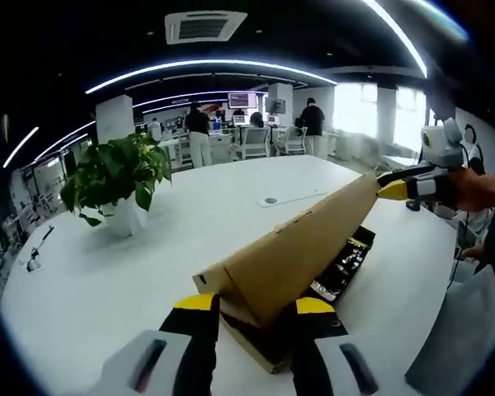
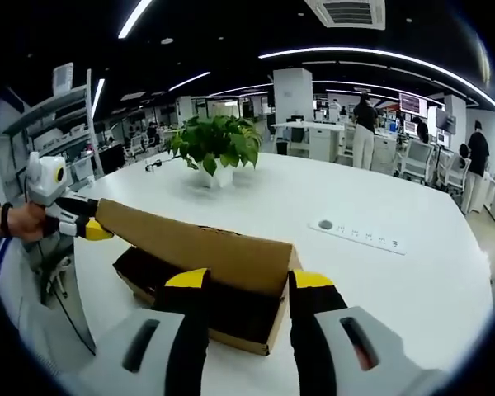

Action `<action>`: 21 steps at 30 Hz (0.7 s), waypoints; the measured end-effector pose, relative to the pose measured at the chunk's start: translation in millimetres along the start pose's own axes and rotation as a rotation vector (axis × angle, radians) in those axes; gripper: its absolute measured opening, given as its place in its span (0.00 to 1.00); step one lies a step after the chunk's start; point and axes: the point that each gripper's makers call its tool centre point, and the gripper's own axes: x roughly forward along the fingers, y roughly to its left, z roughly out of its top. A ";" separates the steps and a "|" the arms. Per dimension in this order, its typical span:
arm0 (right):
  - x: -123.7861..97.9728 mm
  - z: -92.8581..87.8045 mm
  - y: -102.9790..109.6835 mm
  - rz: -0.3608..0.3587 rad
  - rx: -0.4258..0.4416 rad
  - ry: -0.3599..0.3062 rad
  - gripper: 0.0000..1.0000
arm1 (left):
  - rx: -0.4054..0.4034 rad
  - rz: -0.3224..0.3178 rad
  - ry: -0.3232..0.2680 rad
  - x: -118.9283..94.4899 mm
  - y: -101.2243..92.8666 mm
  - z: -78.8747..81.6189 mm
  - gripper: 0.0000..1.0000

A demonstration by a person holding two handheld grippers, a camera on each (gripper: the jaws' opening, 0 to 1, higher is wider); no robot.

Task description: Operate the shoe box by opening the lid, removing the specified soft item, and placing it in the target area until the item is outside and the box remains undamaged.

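Observation:
A brown cardboard shoe box point(image 2: 239, 334) lies on the white table point(image 1: 107, 280) with its lid point(image 1: 305, 239) tilted up off it. Dark, partly shiny contents point(image 1: 346, 256) show under the raised lid. My left gripper point(image 1: 256, 305) has its jaws apart around the lid's near corner, and its yellow tips reach the lid's far end point(image 2: 87, 224) in the right gripper view. My right gripper point(image 2: 248, 280) also stands with jaws apart, the lid point(image 2: 198, 243) passing between them. It meets the lid's other end point(image 1: 393, 188) in the left gripper view. The box's dark inside point(image 2: 148, 268) lies below the lid.
A potted green plant point(image 1: 120, 177) point(image 2: 214, 144) stands on the table beyond the box. A flat white power strip point(image 1: 289, 198) point(image 2: 359, 235) lies further back. A grey chair back point(image 1: 462, 338) is at the table's edge. People stand at desks far behind.

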 end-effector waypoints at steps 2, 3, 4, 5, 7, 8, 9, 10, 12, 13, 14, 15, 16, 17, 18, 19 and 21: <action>0.4 5.2 0.0 0.001 -0.015 -0.009 0.35 | 0.011 0.022 -0.007 -0.2 3.0 3.5 0.30; 0.8 7.4 -0.4 0.001 -0.018 -0.012 0.35 | 0.010 0.027 -0.010 -0.2 3.8 5.0 0.29; 1.4 10.6 -1.5 0.003 -0.016 -0.017 0.35 | 0.010 0.040 -0.013 -0.2 6.1 7.0 0.28; 1.7 12.0 -1.9 0.005 -0.015 -0.021 0.35 | 0.016 0.059 -0.023 -0.7 9.0 9.5 0.25; 3.1 17.9 -3.3 0.005 -0.022 -0.033 0.35 | 0.018 0.075 -0.029 -0.2 11.9 13.0 0.23; 4.5 20.7 -3.6 0.006 -0.033 -0.036 0.35 | 0.016 0.082 -0.029 0.5 14.5 14.3 0.22; 5.1 22.3 -4.2 0.006 -0.035 -0.039 0.35 | 0.017 0.086 -0.031 0.4 16.1 15.2 0.20; 5.4 24.7 -5.0 0.007 -0.034 -0.043 0.35 | 0.019 0.090 -0.034 0.0 17.9 16.4 0.19; 6.2 27.6 -5.6 0.009 -0.041 -0.050 0.35 | 0.029 0.104 -0.041 -0.4 21.7 19.0 0.16; 6.5 28.3 -5.5 0.009 -0.045 -0.050 0.35 | 0.033 0.108 -0.040 -0.3 22.4 19.8 0.15; 6.8 29.4 -5.7 0.009 -0.047 -0.051 0.35 | 0.042 0.125 -0.041 -0.4 24.9 21.1 0.13; 7.1 30.5 -6.1 0.009 -0.046 -0.054 0.35 | 0.046 0.134 -0.040 -0.4 26.0 21.3 0.11; 7.9 31.3 -6.1 0.010 -0.046 -0.055 0.35 | 0.049 0.161 -0.035 -0.1 29.4 21.7 0.10; 8.4 32.0 -6.4 0.008 -0.048 -0.058 0.35 | 0.041 0.162 -0.039 1.2 28.9 23.2 0.09; 9.0 33.0 -6.6 0.008 -0.044 -0.060 0.35 | 0.035 0.181 -0.038 2.2 31.9 24.3 0.09; 9.7 34.2 -7.0 0.008 -0.040 -0.063 0.35 | 0.036 0.189 -0.041 2.6 33.1 25.3 0.08; 11.0 36.8 -7.7 0.010 -0.038 -0.068 0.35 | 0.026 0.203 -0.041 3.5 35.4 26.7 0.07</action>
